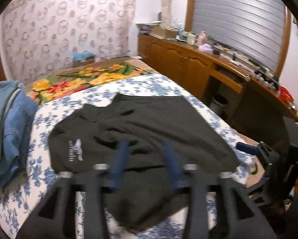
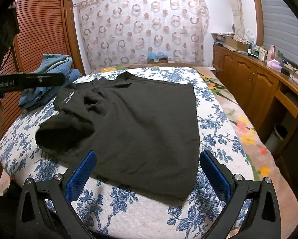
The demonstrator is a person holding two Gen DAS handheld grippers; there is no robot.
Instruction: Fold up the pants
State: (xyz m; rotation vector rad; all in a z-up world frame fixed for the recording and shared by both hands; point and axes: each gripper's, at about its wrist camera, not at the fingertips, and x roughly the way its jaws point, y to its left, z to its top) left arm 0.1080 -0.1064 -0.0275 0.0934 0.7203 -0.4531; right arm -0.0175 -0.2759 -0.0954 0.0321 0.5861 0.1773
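Note:
Dark green-black pants (image 2: 141,123) lie partly folded on a blue-flowered white bed cover (image 2: 214,119), with a small white logo (image 2: 66,97) at their left. They also show in the left wrist view (image 1: 149,123). My left gripper (image 1: 147,147) hovers just over the pants' near part, its blue fingers (image 1: 122,155) a moderate gap apart and empty. My right gripper (image 2: 147,157) is wide open at the pants' near edge, holding nothing. It also shows at the right edge of the left wrist view (image 1: 248,149).
A pile of blue jeans and clothes (image 2: 49,79) lies at the bed's left; it also shows in the left wrist view (image 1: 7,127). A wooden sideboard (image 2: 254,79) with clutter runs along the right. A flowered blanket (image 1: 85,79) lies beyond the cover.

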